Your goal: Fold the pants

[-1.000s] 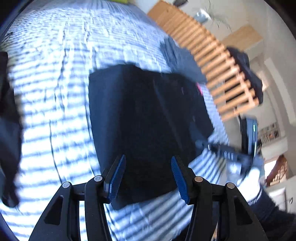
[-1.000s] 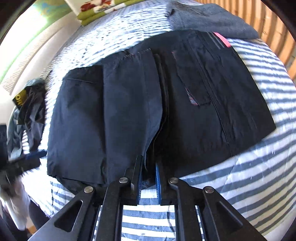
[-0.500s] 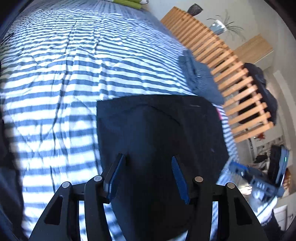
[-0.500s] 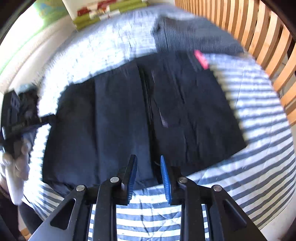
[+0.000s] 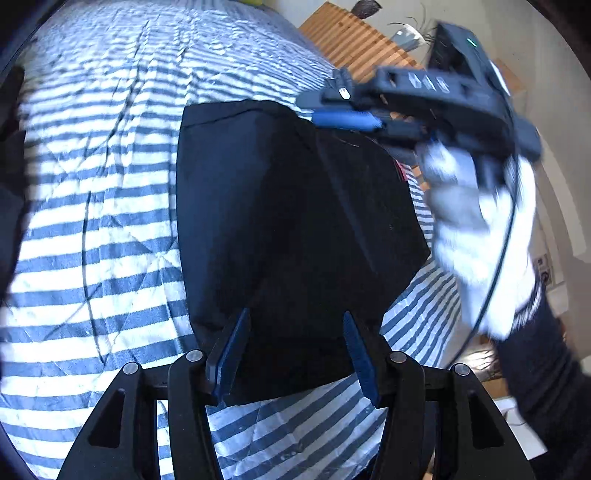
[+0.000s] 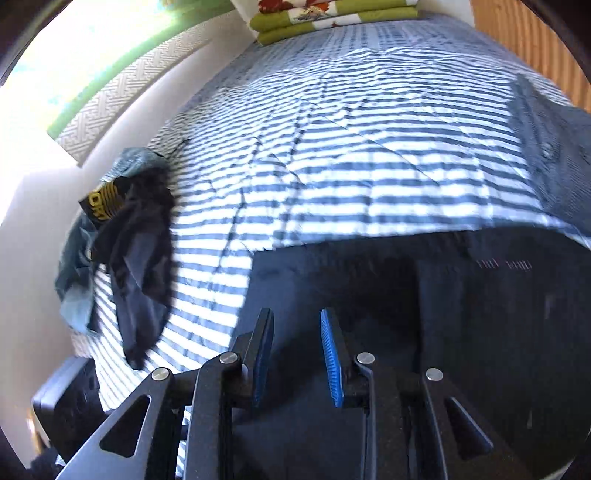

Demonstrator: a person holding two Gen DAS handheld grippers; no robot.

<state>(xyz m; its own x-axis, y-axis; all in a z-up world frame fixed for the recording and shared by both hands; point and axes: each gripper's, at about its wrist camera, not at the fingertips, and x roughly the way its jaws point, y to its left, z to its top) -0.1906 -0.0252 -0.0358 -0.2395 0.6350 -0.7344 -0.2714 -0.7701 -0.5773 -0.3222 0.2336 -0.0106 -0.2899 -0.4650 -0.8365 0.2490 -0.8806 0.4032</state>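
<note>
Dark navy pants (image 5: pixel 288 203) lie folded into a flat block on the blue-and-white striped duvet (image 5: pixel 92 184). My left gripper (image 5: pixel 295 315) hovers open over their near edge, with nothing pinched between its blue pads. In the left wrist view my right gripper (image 5: pixel 332 110) is held by a white-gloved hand (image 5: pixel 480 229) above the pants' far right corner. In the right wrist view the right gripper (image 6: pixel 296 314) hangs over the pants (image 6: pixel 461 314). Its jaws are opening and nothing is between them.
A heap of dark and teal clothes (image 6: pixel 136 240) lies at the bed's left side by the white wall. A folded grey garment (image 6: pixel 554 155) sits at the right. Folded green bedding (image 6: pixel 332 18) is at the far end. A wooden slatted frame (image 5: pixel 354 44) borders the bed.
The right gripper let go of the pants' near edge, opened, and swung up and across over the pants. In the left wrist view it rose from lower right to upper right.
</note>
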